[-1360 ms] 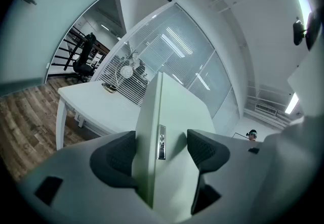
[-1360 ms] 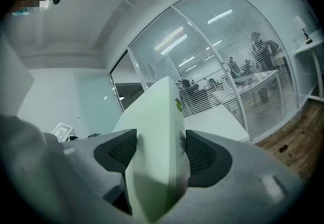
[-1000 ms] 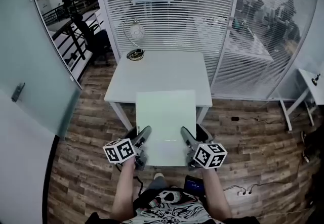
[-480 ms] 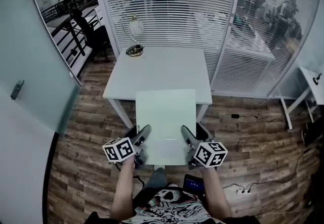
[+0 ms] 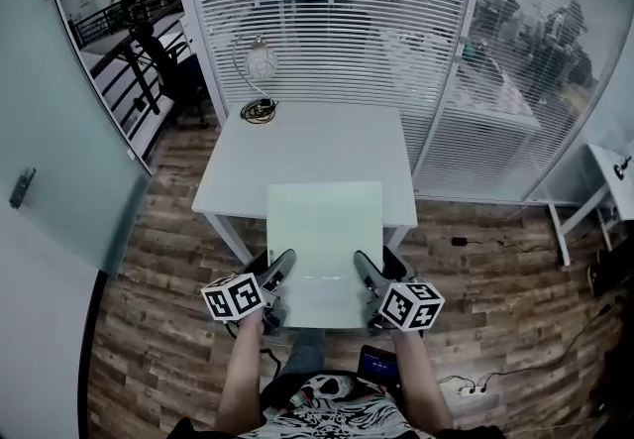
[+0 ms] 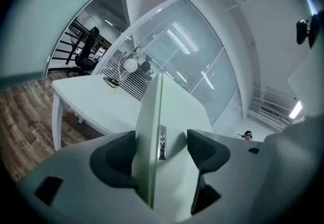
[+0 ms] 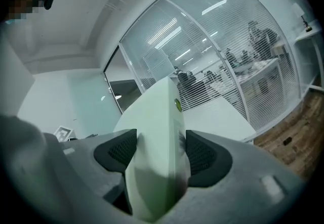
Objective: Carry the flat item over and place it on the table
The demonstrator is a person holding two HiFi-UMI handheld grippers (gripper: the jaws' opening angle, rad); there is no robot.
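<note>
A flat pale green panel (image 5: 324,229) is held level in front of me, one gripper on each side of its near end. My left gripper (image 5: 277,274) is shut on its left edge, and my right gripper (image 5: 365,272) is shut on its right edge. The panel's far end overlaps the near edge of the white table (image 5: 297,145). In the left gripper view the panel (image 6: 149,117) stands edge-on between the dark pads, with the table (image 6: 96,99) beyond. In the right gripper view the panel (image 7: 152,117) fills the gap between the pads.
A round desk lamp (image 5: 260,60) and a coiled cable (image 5: 260,110) sit at the table's far left corner. Glass walls with blinds stand behind and to the right. A frosted glass door is at left, a second white table (image 5: 614,164) at far right. Cables and a power strip (image 5: 475,383) lie on the wood floor.
The table has come slightly nearer and lower in the head view as I step towards it. Both grippers keep the same hold on the panel.
</note>
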